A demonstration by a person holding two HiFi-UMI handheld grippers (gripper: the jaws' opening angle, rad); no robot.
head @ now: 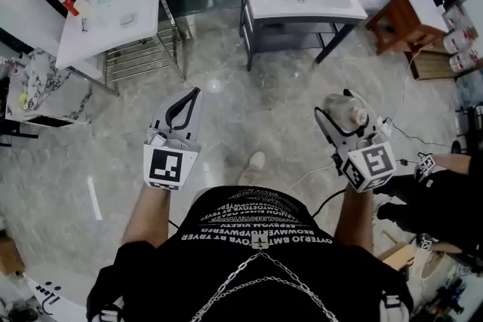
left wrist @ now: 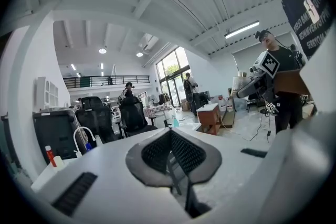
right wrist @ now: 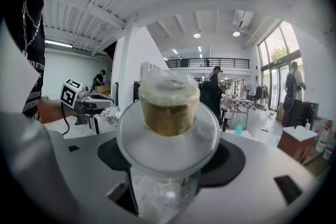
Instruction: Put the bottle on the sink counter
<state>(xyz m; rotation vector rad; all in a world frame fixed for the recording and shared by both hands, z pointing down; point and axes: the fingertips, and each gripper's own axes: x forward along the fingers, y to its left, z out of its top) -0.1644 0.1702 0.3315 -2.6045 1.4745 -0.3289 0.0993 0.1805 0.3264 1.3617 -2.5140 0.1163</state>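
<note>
Right tongs [head: 337, 118] are carrying the bottle [head: 346, 111], clamped; left tongs [head: 193, 96] are hanging closed, empty. Next needs walking to sink table [head: 275, 7], upper centre.

We see a clear, faintly cloudy plastic bottle [right wrist: 168, 131], a glossy marbled stone floor [head: 249, 98], a smooth white sink counter [head: 258, 7], a wooden side table [head: 404, 19].
</note>
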